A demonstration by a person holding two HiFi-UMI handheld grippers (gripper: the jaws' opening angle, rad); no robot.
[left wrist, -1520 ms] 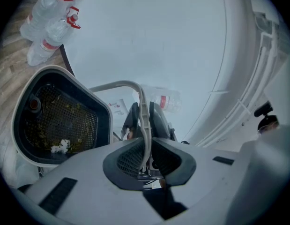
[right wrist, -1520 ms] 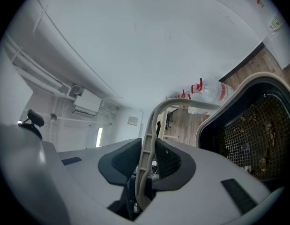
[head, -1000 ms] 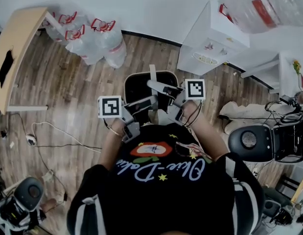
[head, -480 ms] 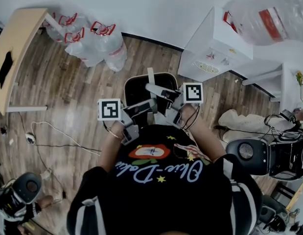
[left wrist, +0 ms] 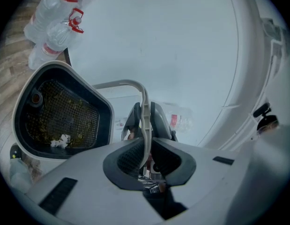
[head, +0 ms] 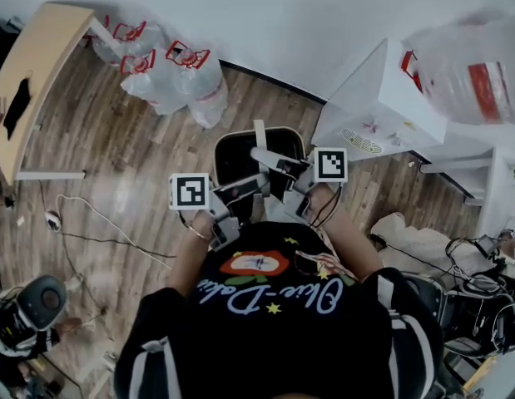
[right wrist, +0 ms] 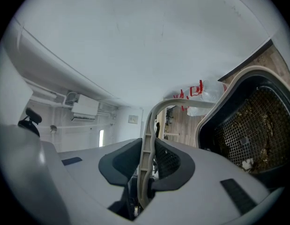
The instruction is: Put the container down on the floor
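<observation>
The container [head: 240,150] is a black basket with a pale rim, a mesh bottom [left wrist: 65,118] with crumbs on it, and a thin grey bail handle [head: 259,133]. I hold it in front of the person's body, over the wood floor. The left gripper [head: 255,179] and the right gripper [head: 265,155] meet at the handle from either side. In the left gripper view the handle [left wrist: 145,121] is pinched between that gripper's [left wrist: 145,149] dark pads. The right gripper [right wrist: 145,165] is likewise shut on the handle [right wrist: 147,144], with the basket [right wrist: 250,125] to its right.
Packs of water bottles [head: 170,69] lie against the wall at the back left, beside a wooden table [head: 28,77]. A white appliance [head: 382,98] stands at the back right, under a large clear jug [head: 477,69]. Cables [head: 99,235] trail on the floor at the left, near a chair [head: 28,310].
Both grippers keep their hold on the handle. The head view has shifted: bottles and white appliance slid right and slightly down, and the dark chair at the right edge left the frame.
</observation>
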